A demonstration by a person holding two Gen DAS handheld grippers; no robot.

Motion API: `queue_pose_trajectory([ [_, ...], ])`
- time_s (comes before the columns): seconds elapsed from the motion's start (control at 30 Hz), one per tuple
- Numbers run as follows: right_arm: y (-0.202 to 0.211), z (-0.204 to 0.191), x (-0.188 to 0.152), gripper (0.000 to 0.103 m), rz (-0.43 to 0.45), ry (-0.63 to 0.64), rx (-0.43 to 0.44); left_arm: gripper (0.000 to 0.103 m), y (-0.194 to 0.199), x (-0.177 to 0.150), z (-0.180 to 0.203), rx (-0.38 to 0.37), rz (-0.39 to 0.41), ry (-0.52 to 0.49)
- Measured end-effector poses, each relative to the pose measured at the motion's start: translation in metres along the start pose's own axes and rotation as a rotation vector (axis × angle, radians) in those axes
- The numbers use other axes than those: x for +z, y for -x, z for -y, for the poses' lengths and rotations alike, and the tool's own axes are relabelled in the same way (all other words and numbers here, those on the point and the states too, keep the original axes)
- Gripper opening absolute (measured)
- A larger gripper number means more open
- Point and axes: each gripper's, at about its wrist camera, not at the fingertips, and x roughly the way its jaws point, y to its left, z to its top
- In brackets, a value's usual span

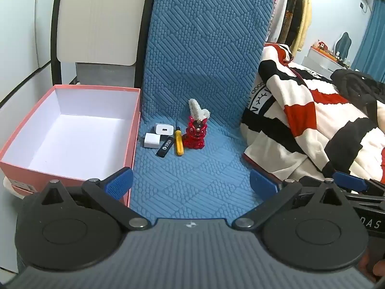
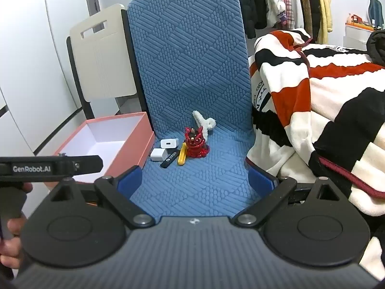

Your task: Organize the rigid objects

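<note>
On the blue quilted mat (image 1: 192, 175) (image 2: 192, 183) lies a cluster: a red lion figurine (image 1: 195, 133) (image 2: 195, 143), a white fuzzy clip (image 1: 198, 109) (image 2: 204, 121) behind it, a yellow pen-like tool (image 1: 178, 144) (image 2: 182, 154), a black stick (image 1: 165, 147) (image 2: 170, 160) and two white chargers (image 1: 157, 134) (image 2: 163, 149). An open pink box (image 1: 69, 134) (image 2: 108, 142) with a white, empty inside stands left of them. My left gripper (image 1: 191, 183) and right gripper (image 2: 196, 178) are both open and empty, well short of the cluster.
A striped red, black and white blanket (image 1: 308, 120) (image 2: 324, 101) is heaped at the right. The mat runs up a backrest (image 1: 207, 38). A cream board (image 1: 96, 21) leans behind the box. Clothes hang at the back right (image 2: 284, 2). The left gripper's body (image 2: 48, 166) shows at the right view's left edge.
</note>
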Motion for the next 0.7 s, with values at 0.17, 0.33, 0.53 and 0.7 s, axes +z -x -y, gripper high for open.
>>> queue_pose_trajectory([
  [0.17, -0.0001, -0.0009, 0.0007, 0.097, -0.008, 0.005, -0.003, 0.103, -0.0024, 0.0002, 0.0023, 0.007, -0.008, 0.005],
  [0.33, -0.0036, -0.0003, 0.0007, 0.097, -0.005, 0.005, -0.002, 0.103, -0.0017, 0.0012, -0.0020, -0.007, -0.006, 0.019],
  [0.53, -0.0020, 0.0027, -0.0019, 0.097, 0.005, 0.000, -0.002, 0.103, -0.0009, -0.0016, 0.0009, -0.011, 0.006, 0.015],
  [0.7, -0.0073, 0.0050, -0.0058, 0.097, -0.002, 0.016, -0.014, 0.103, -0.0067, -0.0037, 0.0011, -0.016, -0.005, 0.012],
])
